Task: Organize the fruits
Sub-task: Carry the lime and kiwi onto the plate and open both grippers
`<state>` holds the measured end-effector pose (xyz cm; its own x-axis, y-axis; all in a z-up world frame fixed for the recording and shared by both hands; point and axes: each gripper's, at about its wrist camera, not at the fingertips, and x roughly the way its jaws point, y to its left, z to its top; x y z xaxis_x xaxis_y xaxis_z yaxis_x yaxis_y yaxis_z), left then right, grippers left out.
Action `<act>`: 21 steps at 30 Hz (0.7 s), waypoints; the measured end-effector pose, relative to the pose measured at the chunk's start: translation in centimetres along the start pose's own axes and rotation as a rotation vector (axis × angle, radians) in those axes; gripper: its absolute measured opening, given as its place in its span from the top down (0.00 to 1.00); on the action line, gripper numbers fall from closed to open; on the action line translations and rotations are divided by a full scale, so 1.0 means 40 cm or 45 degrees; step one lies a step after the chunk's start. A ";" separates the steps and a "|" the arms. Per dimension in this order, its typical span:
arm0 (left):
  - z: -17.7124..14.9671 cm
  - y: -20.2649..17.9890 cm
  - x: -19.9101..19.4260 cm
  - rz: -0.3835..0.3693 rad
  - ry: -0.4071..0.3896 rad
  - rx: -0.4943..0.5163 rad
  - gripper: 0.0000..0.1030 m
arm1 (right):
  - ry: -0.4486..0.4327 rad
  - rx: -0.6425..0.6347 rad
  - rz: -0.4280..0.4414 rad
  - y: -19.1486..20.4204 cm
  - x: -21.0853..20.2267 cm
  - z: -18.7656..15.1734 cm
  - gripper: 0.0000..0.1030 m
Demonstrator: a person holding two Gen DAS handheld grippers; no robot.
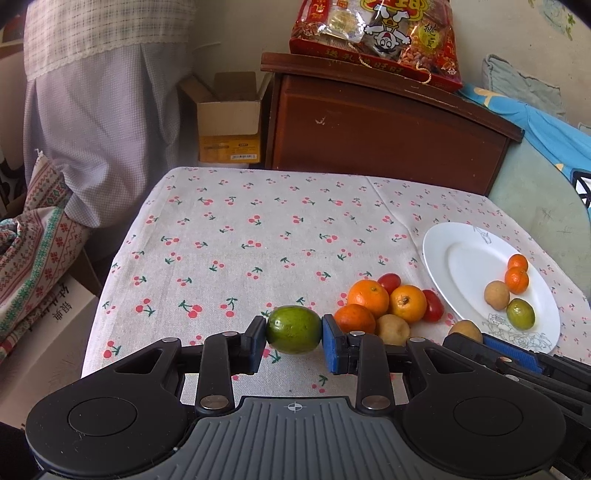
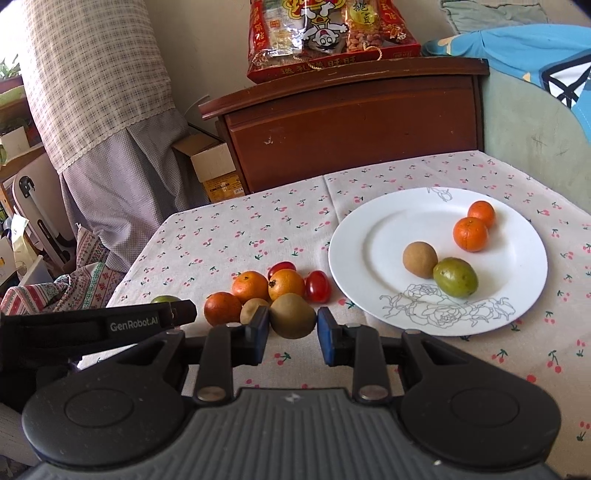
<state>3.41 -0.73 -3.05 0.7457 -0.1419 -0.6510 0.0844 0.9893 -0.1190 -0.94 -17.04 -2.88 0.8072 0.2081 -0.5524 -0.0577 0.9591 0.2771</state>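
My left gripper [image 1: 293, 341] is shut on a green fruit [image 1: 293, 329], held just above the cherry-print tablecloth. My right gripper [image 2: 291, 334] is shut on a brown round fruit [image 2: 293, 315] beside the loose pile. The pile holds three oranges [image 2: 250, 286], two red cherry tomatoes [image 2: 317, 286] and another brown fruit [image 2: 252, 309]; it also shows in the left wrist view [image 1: 369, 297]. A white plate [image 2: 369, 266] to the right carries two small oranges [image 2: 470, 233], a brown fruit [image 2: 420, 259] and a green fruit [image 2: 455, 277]. The plate also shows in the left wrist view [image 1: 454, 266].
A dark wooden cabinet [image 2: 351, 122] with a red snack pack [image 2: 325, 33] stands behind the table. A cardboard box [image 1: 229, 118] sits on the floor left of it. Cloth-covered furniture [image 1: 92, 110] is at the left, a blue cushion [image 2: 517, 48] at the right.
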 end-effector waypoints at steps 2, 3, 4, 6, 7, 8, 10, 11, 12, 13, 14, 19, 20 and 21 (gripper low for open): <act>-0.004 -0.008 -0.011 -0.010 -0.001 0.009 0.71 | -0.009 0.000 -0.008 -0.003 -0.014 0.003 0.73; -0.005 -0.012 -0.016 -0.016 -0.001 0.012 0.71 | -0.015 0.002 -0.015 -0.006 -0.022 0.004 0.73; -0.007 -0.017 -0.021 -0.026 -0.001 0.014 0.71 | -0.022 0.007 -0.022 -0.010 -0.031 0.006 0.73; -0.009 -0.027 -0.030 -0.050 -0.001 0.022 0.71 | -0.043 0.028 -0.044 -0.024 -0.050 0.012 0.73; -0.008 -0.032 -0.034 -0.062 -0.005 0.025 0.71 | -0.052 0.040 -0.054 -0.033 -0.058 0.014 0.73; -0.006 -0.039 -0.040 -0.078 -0.011 0.030 0.71 | -0.065 0.056 -0.064 -0.042 -0.067 0.019 0.73; -0.001 -0.050 -0.050 -0.111 -0.024 0.033 0.71 | -0.099 0.094 -0.094 -0.066 -0.088 0.030 0.73; 0.002 -0.059 -0.056 -0.134 -0.031 0.033 0.71 | -0.113 0.107 -0.108 -0.076 -0.095 0.035 0.73; 0.005 -0.067 -0.060 -0.150 -0.036 0.034 0.71 | -0.131 0.126 -0.130 -0.091 -0.105 0.040 0.73; 0.009 -0.075 -0.064 -0.172 -0.040 0.035 0.71 | -0.144 0.144 -0.147 -0.104 -0.111 0.045 0.73; 0.012 -0.083 -0.068 -0.194 -0.044 0.037 0.71 | -0.157 0.165 -0.164 -0.116 -0.116 0.049 0.73; 0.025 -0.127 -0.079 -0.289 -0.067 0.069 0.71 | -0.193 0.247 -0.240 -0.168 -0.129 0.057 0.73; 0.029 -0.138 -0.078 -0.302 -0.072 0.079 0.71 | -0.197 0.259 -0.253 -0.176 -0.129 0.057 0.73; 0.030 -0.146 -0.078 -0.312 -0.075 0.085 0.71 | -0.200 0.272 -0.265 -0.184 -0.129 0.058 0.73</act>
<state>1.41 -6.05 0.58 0.7348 -0.3771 -0.5638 0.3089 0.9261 -0.2168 -3.33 -25.64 -0.26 0.8702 -0.0362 -0.4914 0.2291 0.9126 0.3385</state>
